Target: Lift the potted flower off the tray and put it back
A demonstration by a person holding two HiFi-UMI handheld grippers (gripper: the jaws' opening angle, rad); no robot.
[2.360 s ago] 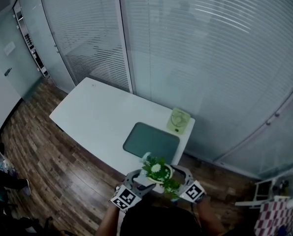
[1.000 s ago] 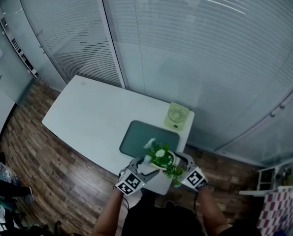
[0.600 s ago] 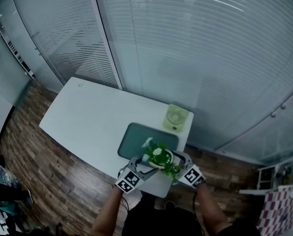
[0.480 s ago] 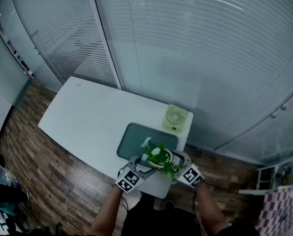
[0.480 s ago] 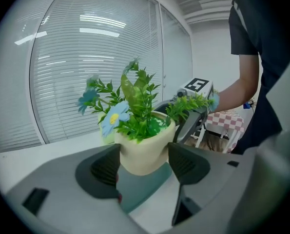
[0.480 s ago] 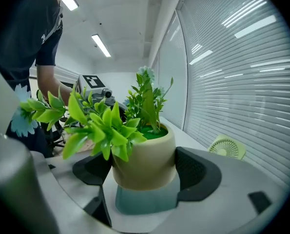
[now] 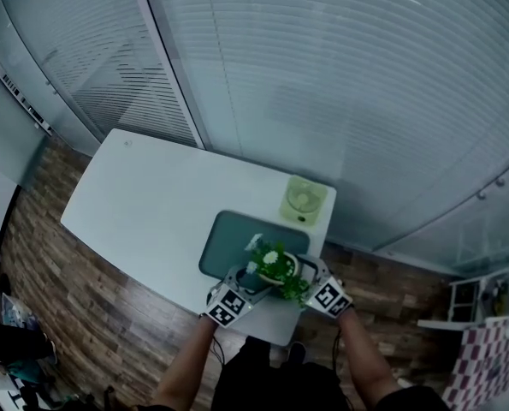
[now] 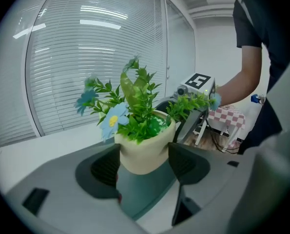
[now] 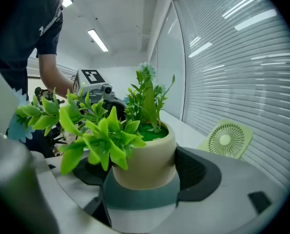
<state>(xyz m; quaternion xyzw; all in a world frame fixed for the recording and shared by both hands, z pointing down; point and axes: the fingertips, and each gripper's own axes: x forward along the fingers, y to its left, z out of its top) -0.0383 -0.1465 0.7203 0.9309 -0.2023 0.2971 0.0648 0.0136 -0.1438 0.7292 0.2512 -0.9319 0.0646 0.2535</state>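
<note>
Nearest the camera, the person's bare forearms reach forward, a gripper in each hand. The left gripper and the right gripper each carry a cube with black-and-white square markers – the only printed patterns that can be made out.

Both grippers are clamped on the same thing. In the left gripper view the two dark pads press against opposite sides of the cream pot of the potted flower. In the right gripper view the jaws close on the pot in the same way, from the other side.

The plant has bright green leaves, pale blue blossoms and a white bloom, and the pot stands upright. It sits over the near right part of the dark green tray – whether its base touches the tray or hangs just above it cannot be told.

The tray lies near the right end of a white table. Just beyond the tray, at the table's far right corner, stands a small pale green fan. Behind the table runs a glass wall with horizontal blinds, and a wood floor surrounds it.
</note>
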